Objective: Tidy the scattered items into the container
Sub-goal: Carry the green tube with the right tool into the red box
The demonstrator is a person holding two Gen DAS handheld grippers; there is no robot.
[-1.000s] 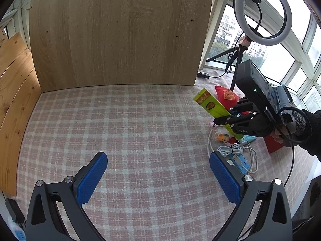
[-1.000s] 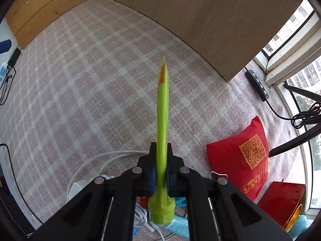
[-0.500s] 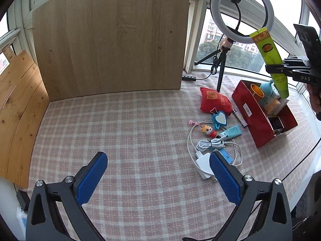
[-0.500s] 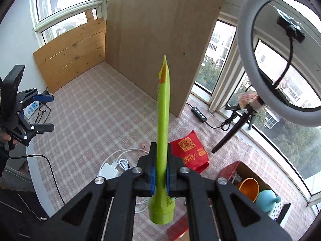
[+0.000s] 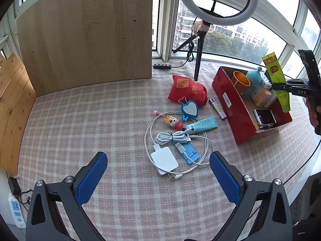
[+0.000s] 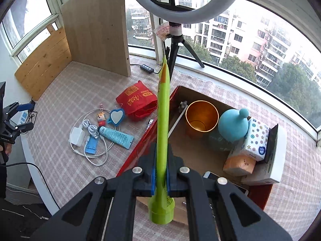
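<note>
Green tube (image 6: 163,132) clamped between the blue pads of the right tool (image 6: 160,177), cap end toward the camera, crimped end pointing away. In the left wrist view the same tube (image 5: 277,80) hangs, cap down, in the right tool (image 5: 280,86) above the far right side of the red box (image 5: 236,108). The right tool is clenched on the tube.

The red box (image 6: 138,150) stands open at the right of the checked cloth (image 5: 100,124). Inside it: an orange cup (image 6: 201,118), a light blue round-topped bottle (image 6: 233,123), a star-printed tissue pack (image 6: 255,138), an orange packet (image 6: 238,164) and, at the near end, a phone (image 5: 264,116).

Left tool (image 5: 158,178): jaws released and wide apart, nothing between the blue pads, held above the near part of the cloth.

Scattered on the cloth left of the box: a red bag (image 5: 188,89), a small patterned stick (image 5: 217,108) just beside the box wall, a heart-shaped mirror (image 5: 189,109), a small doll charm (image 5: 173,121), a light blue tube (image 5: 202,124), a bundled white cable (image 5: 172,136), a white charger (image 5: 164,159) with its long cord looped around the group, and a blue stand (image 5: 187,150).

Behind: a wooden board (image 5: 84,34) standing upright, and a ring light (image 5: 216,0) on a tripod at the window.
</note>
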